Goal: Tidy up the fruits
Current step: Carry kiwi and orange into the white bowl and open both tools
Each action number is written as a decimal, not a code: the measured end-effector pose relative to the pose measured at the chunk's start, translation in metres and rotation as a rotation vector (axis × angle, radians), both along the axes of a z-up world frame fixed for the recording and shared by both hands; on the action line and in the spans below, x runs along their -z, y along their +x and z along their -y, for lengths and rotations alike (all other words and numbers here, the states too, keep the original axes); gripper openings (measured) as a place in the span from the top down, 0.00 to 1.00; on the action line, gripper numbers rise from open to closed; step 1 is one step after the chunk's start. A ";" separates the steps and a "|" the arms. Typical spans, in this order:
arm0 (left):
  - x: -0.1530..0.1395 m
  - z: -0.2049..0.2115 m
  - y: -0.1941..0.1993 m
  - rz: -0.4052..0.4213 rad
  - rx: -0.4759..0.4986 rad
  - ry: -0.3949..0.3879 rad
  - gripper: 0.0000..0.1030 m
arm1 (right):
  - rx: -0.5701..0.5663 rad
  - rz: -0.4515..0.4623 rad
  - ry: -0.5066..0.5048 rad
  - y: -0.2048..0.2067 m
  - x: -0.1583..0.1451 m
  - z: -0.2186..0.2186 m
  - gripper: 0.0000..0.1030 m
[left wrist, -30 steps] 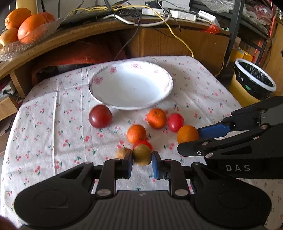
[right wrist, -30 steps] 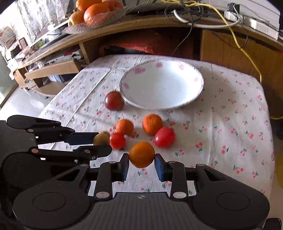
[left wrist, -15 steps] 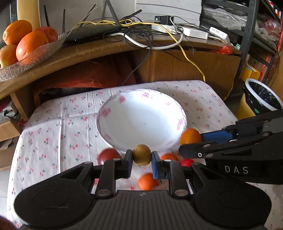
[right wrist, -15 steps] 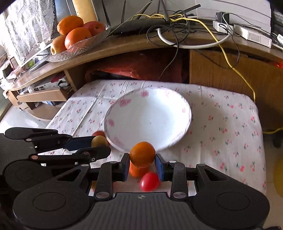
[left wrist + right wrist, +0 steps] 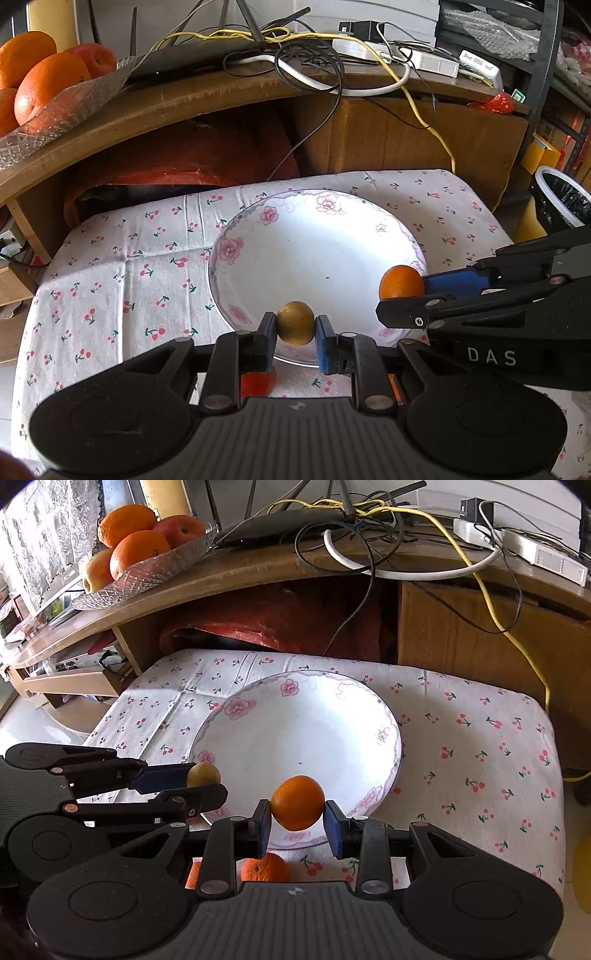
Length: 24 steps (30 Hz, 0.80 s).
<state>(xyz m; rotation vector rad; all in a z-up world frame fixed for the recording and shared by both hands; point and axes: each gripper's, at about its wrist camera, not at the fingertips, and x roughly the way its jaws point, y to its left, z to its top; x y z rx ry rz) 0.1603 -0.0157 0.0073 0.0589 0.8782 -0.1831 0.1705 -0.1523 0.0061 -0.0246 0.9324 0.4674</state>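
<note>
On the left, a small brownish fruit (image 5: 295,323) is pinched between the left gripper (image 5: 295,330) pads, held over the near rim of the plate (image 5: 258,221). Further right, an orange (image 5: 297,802) is clamped in the right gripper (image 5: 297,818), also above the near edge, a bit right of centre. So both fruits are basically over the drop spot already, with bare plate just beyond each. A few more fruits are glimpsed on the cloth (image 5: 480,738) under the grippers.
</note>
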 end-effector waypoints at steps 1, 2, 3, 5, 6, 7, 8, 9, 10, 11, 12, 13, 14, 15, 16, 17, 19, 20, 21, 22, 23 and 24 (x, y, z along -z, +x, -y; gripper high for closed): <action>0.002 0.000 0.001 -0.004 -0.001 0.001 0.72 | -0.001 -0.002 -0.001 0.001 0.001 0.000 0.72; 0.003 0.000 0.003 -0.008 -0.002 -0.001 0.72 | 0.000 -0.006 -0.001 0.003 0.003 -0.001 0.72; 0.004 -0.001 0.004 -0.012 -0.003 -0.001 0.72 | 0.000 -0.008 -0.003 0.004 0.005 -0.001 0.72; 0.007 0.000 0.006 -0.015 0.002 0.006 0.72 | -0.004 -0.013 -0.007 0.006 0.007 -0.001 0.72; 0.008 0.000 0.007 -0.016 0.004 0.010 0.72 | -0.006 -0.012 -0.010 0.007 0.008 -0.002 0.72; 0.009 0.000 0.008 -0.018 0.005 0.010 0.72 | -0.008 -0.011 -0.014 0.007 0.009 -0.003 0.72; 0.010 0.000 0.009 -0.023 0.003 0.007 0.72 | -0.009 -0.010 -0.019 0.008 0.010 -0.003 0.72; 0.012 -0.001 0.010 -0.029 0.001 0.003 0.72 | -0.010 -0.011 -0.022 0.009 0.010 -0.004 0.72; 0.012 -0.001 0.010 -0.029 0.000 0.000 0.72 | -0.009 -0.012 -0.021 0.010 0.011 -0.004 0.72; 0.013 -0.001 0.011 -0.030 -0.001 -0.001 0.72 | -0.008 -0.015 -0.018 0.011 0.012 -0.004 0.72; 0.013 -0.001 0.012 -0.031 -0.002 -0.003 0.72 | -0.006 -0.019 -0.014 0.012 0.013 -0.003 0.72; 0.014 -0.001 0.012 -0.032 -0.002 -0.005 0.72 | -0.006 -0.021 -0.013 0.012 0.013 -0.003 0.72; 0.014 -0.001 0.013 -0.033 -0.003 -0.006 0.72 | -0.006 -0.020 -0.016 0.012 0.013 -0.003 0.72; 0.015 -0.001 0.013 -0.033 -0.003 -0.006 0.72 | -0.006 -0.017 -0.019 0.013 0.014 -0.003 0.71; 0.015 -0.001 0.013 -0.033 -0.003 -0.004 0.72 | -0.007 -0.016 -0.021 0.013 0.014 -0.003 0.71; 0.015 -0.001 0.013 -0.032 -0.001 -0.002 0.72 | -0.008 -0.017 -0.020 0.013 0.015 -0.003 0.71; 0.016 -0.001 0.013 -0.031 0.003 0.000 0.72 | -0.007 -0.023 -0.013 0.014 0.016 -0.003 0.71; 0.016 -0.001 0.013 -0.031 0.004 0.001 0.72 | -0.006 -0.026 -0.011 0.015 0.016 -0.002 0.71; 0.016 -0.001 0.014 -0.031 0.003 0.000 0.72 | -0.006 -0.027 -0.008 0.015 0.016 -0.002 0.70; 0.016 -0.001 0.014 -0.033 0.001 -0.001 0.72 | -0.005 -0.026 -0.009 0.015 0.016 -0.002 0.70; 0.016 -0.001 0.015 -0.034 0.000 -0.003 0.72 | -0.003 -0.027 -0.009 0.015 0.016 -0.002 0.70; 0.016 -0.001 0.015 -0.035 -0.001 -0.005 0.72 | -0.002 -0.026 -0.010 0.015 0.016 -0.002 0.70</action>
